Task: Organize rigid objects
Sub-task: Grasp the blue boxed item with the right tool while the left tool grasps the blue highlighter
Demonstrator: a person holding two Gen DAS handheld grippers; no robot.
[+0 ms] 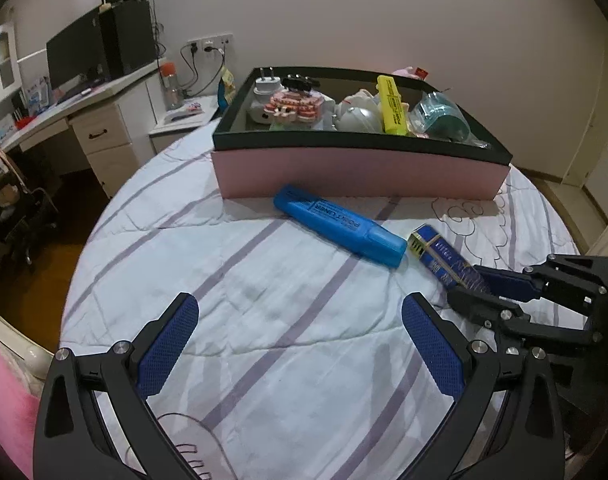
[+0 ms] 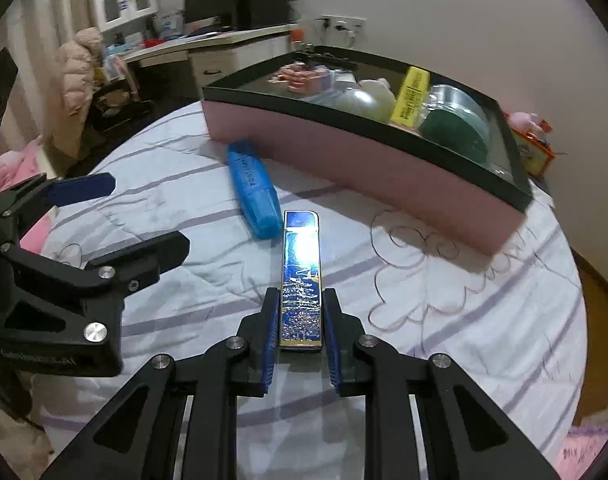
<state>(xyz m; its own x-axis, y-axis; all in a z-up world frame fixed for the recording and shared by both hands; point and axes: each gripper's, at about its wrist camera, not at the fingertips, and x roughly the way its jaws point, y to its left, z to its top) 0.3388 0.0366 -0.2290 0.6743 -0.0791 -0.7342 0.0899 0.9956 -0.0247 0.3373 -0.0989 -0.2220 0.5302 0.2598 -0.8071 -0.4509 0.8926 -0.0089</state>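
Clamping the blue lighter over the bed, the right gripper sits beside the blue highlighter, which lies against the pink box. Left gripper jaws stand apart over open quilt. Only the left wrist view shows the box's white plug.

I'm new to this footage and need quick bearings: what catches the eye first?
The right gripper is clamped on a shiny blue lighter over the striped bedspread. Just beyond its tip lies a blue highlighter, in front of the pink box crammed with small items, a yellow highlighter among them. The left gripper hangs open and empty.
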